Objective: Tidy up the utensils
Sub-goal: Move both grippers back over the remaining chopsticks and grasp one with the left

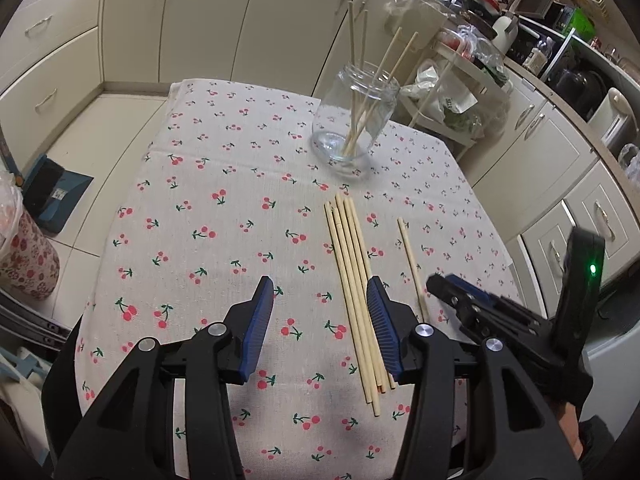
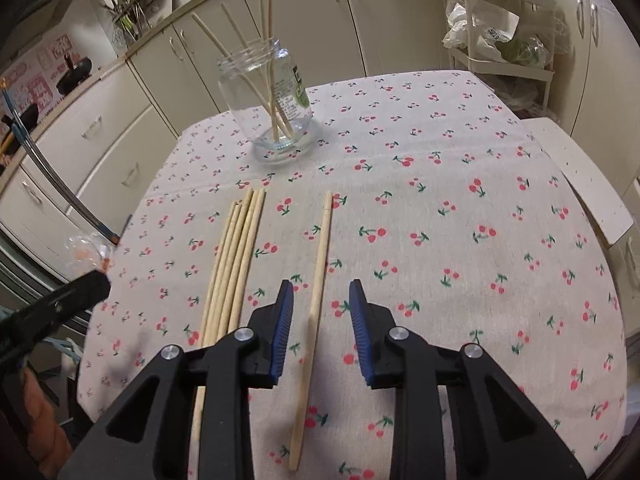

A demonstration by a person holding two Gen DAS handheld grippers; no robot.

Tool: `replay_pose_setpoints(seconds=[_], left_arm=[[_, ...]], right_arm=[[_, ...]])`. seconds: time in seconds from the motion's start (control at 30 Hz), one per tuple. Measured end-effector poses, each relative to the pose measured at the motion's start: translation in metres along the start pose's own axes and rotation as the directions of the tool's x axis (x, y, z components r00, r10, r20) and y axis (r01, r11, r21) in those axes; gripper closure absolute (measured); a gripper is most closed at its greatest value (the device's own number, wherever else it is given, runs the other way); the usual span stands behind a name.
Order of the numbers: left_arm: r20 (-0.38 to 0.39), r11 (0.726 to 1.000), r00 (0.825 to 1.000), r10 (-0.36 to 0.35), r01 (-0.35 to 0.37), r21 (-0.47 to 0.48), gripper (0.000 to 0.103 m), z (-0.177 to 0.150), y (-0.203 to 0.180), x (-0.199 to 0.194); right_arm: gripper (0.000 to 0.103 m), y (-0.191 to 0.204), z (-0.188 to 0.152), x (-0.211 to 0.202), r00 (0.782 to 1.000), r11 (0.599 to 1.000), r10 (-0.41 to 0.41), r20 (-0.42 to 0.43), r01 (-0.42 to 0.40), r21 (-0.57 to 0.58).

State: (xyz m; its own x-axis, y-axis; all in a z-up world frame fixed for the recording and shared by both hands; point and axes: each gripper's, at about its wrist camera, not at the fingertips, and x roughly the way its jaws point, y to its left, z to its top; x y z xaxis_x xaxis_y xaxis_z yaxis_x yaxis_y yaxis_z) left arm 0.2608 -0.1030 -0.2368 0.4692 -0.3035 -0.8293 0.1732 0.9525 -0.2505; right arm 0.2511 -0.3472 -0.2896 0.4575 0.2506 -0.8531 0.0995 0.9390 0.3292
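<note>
The right claw (image 2: 320,308) hangs tilted down over the cherry-print surface (image 2: 460,240), its blue pads spread and pinching nothing. A single wooden chopstick (image 2: 316,292) lies flat on the cloth directly between those pads, touching neither. Its long axis runs straight ahead from the claw toward the glass jar (image 2: 268,100), so the pads face its two sides. This hand is much the nearer to it, and the coming move looks like a straight descent and squeeze across the stick.

The left claw (image 1: 322,320) is also spread and empty. A bundle of loose chopsticks (image 1: 356,292) lies just inside its right-hand pad, running parallel to the single stick and pointing toward the jar as well.

The jar stands upright beyond the far ends of all the loose sticks, well apart from both claws, with four chopsticks (image 2: 264,40) already leaning inside.
</note>
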Motion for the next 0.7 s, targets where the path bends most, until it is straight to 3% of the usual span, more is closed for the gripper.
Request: replay_pose_setpoints(seconds=[0.37,0.7], left_arm=[[-0.042,0.997,0.997,0.07,-0.068,0.046,0.057,0.028,-0.011,0.054],[-0.09,0.983,0.982,0.168,-0.16,0.086,0.057,0.046,-0.018,0.101]], right_arm=[[0.08,0.009,0.016,0.031,0.996,0.991,-0.082,-0.025,0.079,-0.11],[0.08,0.004,0.018,0.031,0.998,0.99,-0.056,-0.013,0.053,-0.132]])
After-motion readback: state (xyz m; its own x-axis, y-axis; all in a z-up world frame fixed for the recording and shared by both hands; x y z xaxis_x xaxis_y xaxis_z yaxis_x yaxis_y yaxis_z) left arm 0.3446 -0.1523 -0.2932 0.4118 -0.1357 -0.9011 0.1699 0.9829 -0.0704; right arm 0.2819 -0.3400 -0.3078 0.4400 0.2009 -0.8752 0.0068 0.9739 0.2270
